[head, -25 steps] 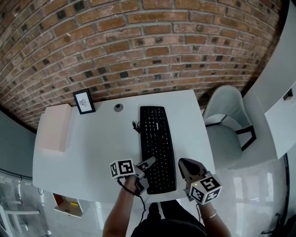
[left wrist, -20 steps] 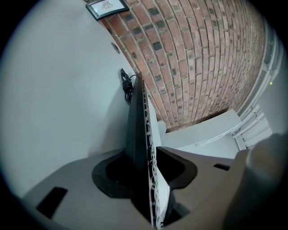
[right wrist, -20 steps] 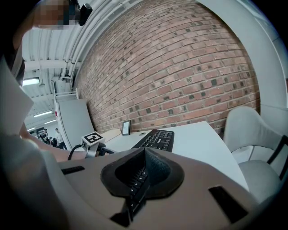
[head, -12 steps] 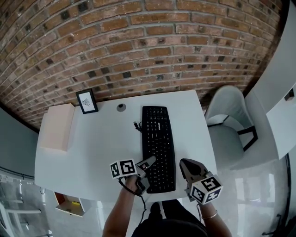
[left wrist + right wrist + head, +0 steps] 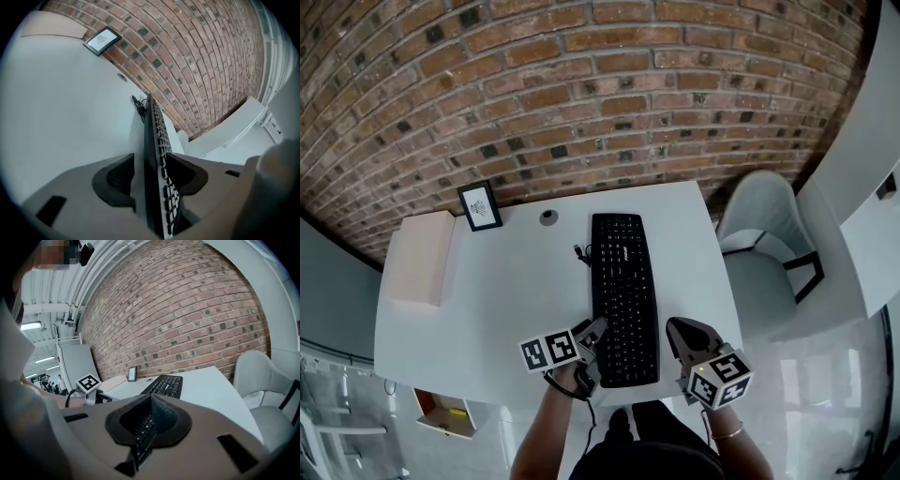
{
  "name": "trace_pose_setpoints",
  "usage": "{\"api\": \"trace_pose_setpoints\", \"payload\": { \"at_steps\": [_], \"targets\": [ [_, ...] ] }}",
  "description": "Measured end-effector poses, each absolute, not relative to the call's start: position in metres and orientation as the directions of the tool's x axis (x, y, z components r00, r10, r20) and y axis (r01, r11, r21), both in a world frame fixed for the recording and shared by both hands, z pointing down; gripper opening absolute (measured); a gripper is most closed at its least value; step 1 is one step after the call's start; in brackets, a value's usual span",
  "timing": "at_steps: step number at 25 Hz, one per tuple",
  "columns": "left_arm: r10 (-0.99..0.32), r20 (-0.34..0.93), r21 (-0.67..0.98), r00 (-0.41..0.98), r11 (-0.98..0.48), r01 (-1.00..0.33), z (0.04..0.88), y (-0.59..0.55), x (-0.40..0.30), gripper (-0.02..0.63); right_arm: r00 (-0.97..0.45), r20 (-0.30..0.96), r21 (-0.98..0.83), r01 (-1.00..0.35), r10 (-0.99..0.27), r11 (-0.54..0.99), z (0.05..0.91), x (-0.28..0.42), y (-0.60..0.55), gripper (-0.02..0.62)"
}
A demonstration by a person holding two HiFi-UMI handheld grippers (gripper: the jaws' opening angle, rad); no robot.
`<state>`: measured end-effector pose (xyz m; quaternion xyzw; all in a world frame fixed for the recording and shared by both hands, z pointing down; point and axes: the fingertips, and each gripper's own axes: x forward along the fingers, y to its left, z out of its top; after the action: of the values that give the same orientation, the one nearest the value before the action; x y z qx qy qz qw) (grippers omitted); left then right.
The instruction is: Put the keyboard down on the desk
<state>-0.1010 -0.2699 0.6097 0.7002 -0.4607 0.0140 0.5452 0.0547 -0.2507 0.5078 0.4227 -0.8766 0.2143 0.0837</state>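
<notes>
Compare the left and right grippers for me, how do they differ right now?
The left gripper's jaws stand apart with the keyboard's left edge between them, not pressed. The right gripper's jaws are together on nothing. The left gripper sits at the keyboard, while the right gripper is off its near right corner, clear of it. Both are at the desk's front edge, pointing toward the wall.

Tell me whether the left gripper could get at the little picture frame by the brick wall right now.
Probably yes. The left gripper is open around the near edge of the keyboard, not clamped, and only bare desk lies between it and the picture frame. It would have to back off first.
</notes>
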Motion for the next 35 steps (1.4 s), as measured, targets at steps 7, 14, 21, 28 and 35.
{"api": "trace_pose_setpoints", "payload": {
  "at_steps": [7, 14, 21, 28, 35],
  "targets": [
    [-0.689, 0.542, 0.593, 0.481, -0.091, -0.800, 0.579, -0.272, -0.116, 0.193, -0.634, 0.315, -0.300, -0.772, -0.706, 0.560, 0.503, 0.047, -0.244, 0.005],
    [-0.753, 0.510, 0.439, 0.416, -0.188, -0.879, 0.543, -0.271, -0.123, 0.172, -0.633, 0.292, -0.279, -0.773, -0.717, 0.569, 0.494, 0.039, -0.237, 0.005],
    [-0.789, 0.480, 0.322, 0.383, -0.247, -0.914, 0.515, -0.259, -0.128, 0.105, -0.614, 0.276, -0.252, -0.788, -0.739, 0.561, 0.485, 0.038, -0.228, 0.005],
    [-0.838, 0.427, 0.210, 0.339, -0.273, -0.939, 0.490, -0.242, -0.135, 0.036, -0.590, 0.261, -0.233, -0.806, -0.764, 0.544, 0.478, 0.039, -0.220, 0.006],
    [-0.868, 0.364, 0.191, 0.338, -0.286, -0.939, 0.469, -0.221, -0.131, 0.011, -0.574, 0.255, -0.203, -0.819, -0.778, 0.537, 0.474, 0.042, -0.213, 0.005]
  ]
}}
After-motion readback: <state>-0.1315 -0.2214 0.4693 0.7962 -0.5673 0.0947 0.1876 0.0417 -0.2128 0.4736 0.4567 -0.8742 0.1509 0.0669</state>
